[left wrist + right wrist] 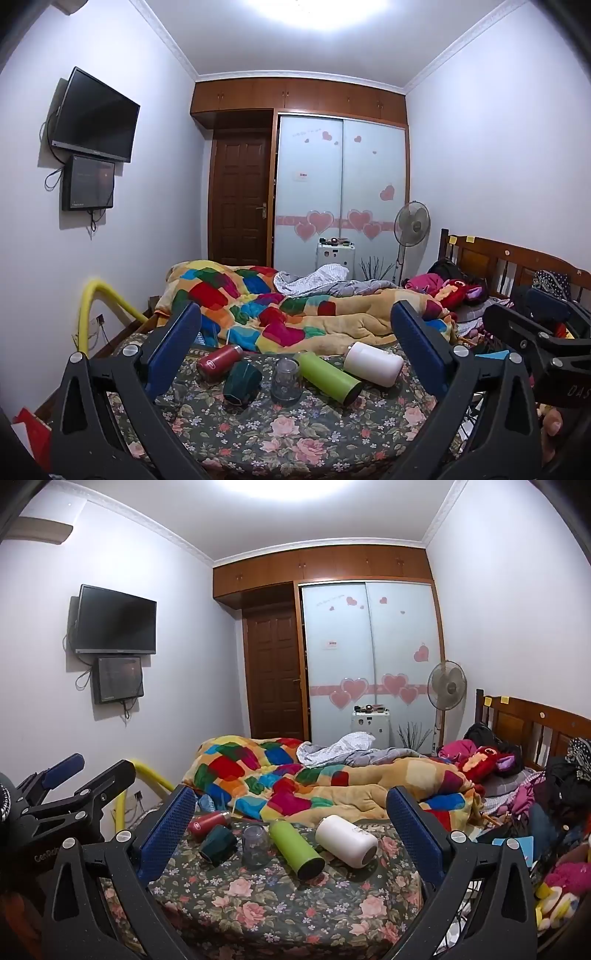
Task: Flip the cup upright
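Note:
Several vessels rest on the floral bedsheet [288,435]. A red flask [218,360], a dark green cup [242,382], a green bottle [328,374] and a white tumbler [373,363] lie on their sides. A clear glass cup [286,380] stands mouth down between them. In the right wrist view they are the red flask [207,822], green cup [218,845], glass cup [255,845], green bottle [295,849] and white tumbler [345,840]. My left gripper [295,358] is open and empty, short of them. My right gripper [291,830] is open and empty too.
A patchwork blanket [266,306] is heaped behind the vessels. Clothes and plush toys [517,775] pile at the right by the wooden headboard [535,720]. A yellow rail [96,306] stands at the left. A fan [412,225] and wardrobe stand at the back.

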